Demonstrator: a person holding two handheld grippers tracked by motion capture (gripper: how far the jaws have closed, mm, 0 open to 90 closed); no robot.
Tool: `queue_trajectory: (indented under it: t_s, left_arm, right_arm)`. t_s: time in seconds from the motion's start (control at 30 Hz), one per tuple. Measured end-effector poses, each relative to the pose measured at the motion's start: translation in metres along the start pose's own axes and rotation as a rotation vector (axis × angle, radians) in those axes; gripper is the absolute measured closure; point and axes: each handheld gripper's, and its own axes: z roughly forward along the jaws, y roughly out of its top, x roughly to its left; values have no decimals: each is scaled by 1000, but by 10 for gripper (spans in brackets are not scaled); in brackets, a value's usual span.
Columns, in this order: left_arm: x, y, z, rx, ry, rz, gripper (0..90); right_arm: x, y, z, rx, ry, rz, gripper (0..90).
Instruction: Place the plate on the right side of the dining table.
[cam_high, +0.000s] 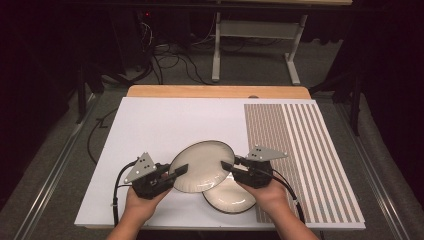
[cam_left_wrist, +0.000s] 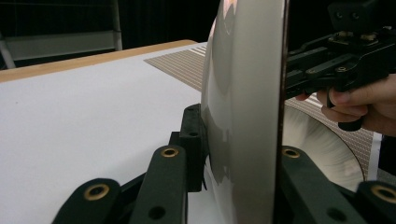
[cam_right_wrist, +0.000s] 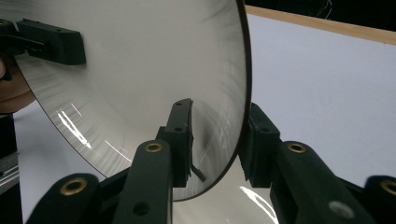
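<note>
A white plate with a dark rim is held tilted in the air between both grippers. My left gripper is shut on its left rim, and my right gripper is shut on its right rim. A second, similar plate lies flat on the white board just below and to the right. In the left gripper view the held plate stands edge-on between my jaws, with the right gripper beyond it. In the right gripper view the plate's rim sits between my jaws.
A striped mat covers the right part of the white board. The wooden table edge runs along the back. Cables and a white stand's legs lie on the floor beyond.
</note>
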Motion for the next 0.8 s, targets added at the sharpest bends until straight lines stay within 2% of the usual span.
queue_trajectory:
  t_s: [0.17, 0.27, 0.37, 0.47, 0.73, 0.8]
  left_arm:
    - [0, -1, 0, -2, -1, -6, 743]
    - [0, -1, 0, 3, 2, -32, 744]
    - [-1, -1, 0, 5, 9, -49, 744]
    - [1, -1, 0, 7, 6, -84, 744]
    - [-4, 0, 1, 15, 5, -105, 736]
    - [-7, 2, 1, 15, 6, -98, 733]
  right_arm:
    - [-3, -1, 0, -9, -6, 24, 802]
    - [-4, -1, 0, -2, 1, 52, 811]
    - [-6, -2, 1, -7, 13, 56, 820]
    - [-6, -1, -1, -15, 23, 64, 833]
    - [-4, 2, -11, -28, 17, 49, 851]
    - [-2, 4, -19, -41, 19, 53, 856]
